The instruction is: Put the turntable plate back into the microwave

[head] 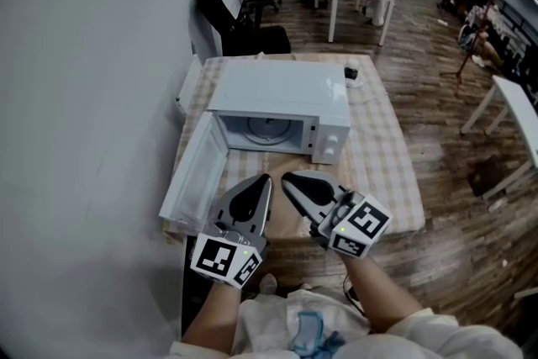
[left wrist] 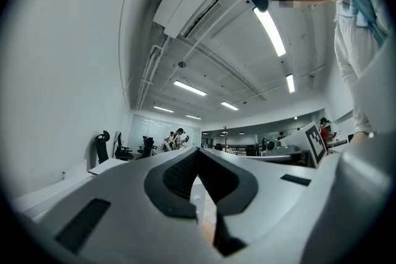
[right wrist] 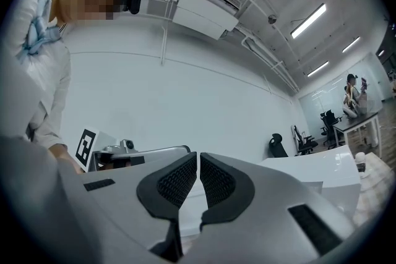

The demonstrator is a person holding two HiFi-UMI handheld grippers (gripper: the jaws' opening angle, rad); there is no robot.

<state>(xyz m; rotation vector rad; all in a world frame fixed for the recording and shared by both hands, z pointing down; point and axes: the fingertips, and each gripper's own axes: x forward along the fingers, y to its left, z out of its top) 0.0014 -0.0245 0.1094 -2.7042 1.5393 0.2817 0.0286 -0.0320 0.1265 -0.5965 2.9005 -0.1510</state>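
Left gripper [head: 266, 179] and right gripper [head: 287, 177], jaws clenched, hover before the open microwave [head: 277, 101] on a checked table [head: 382, 155] over wood floor [head: 429, 71].

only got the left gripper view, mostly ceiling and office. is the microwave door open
Observer: Yes. In the head view the microwave sits on the table with its door wide open toward the left.
Operator: anything inside
Observer: A round plate lies on the floor of the cavity.
Operator: and the right one, holding anything
Observer: No. The right gripper is shut, with only a sliver between its pads and nothing in them.
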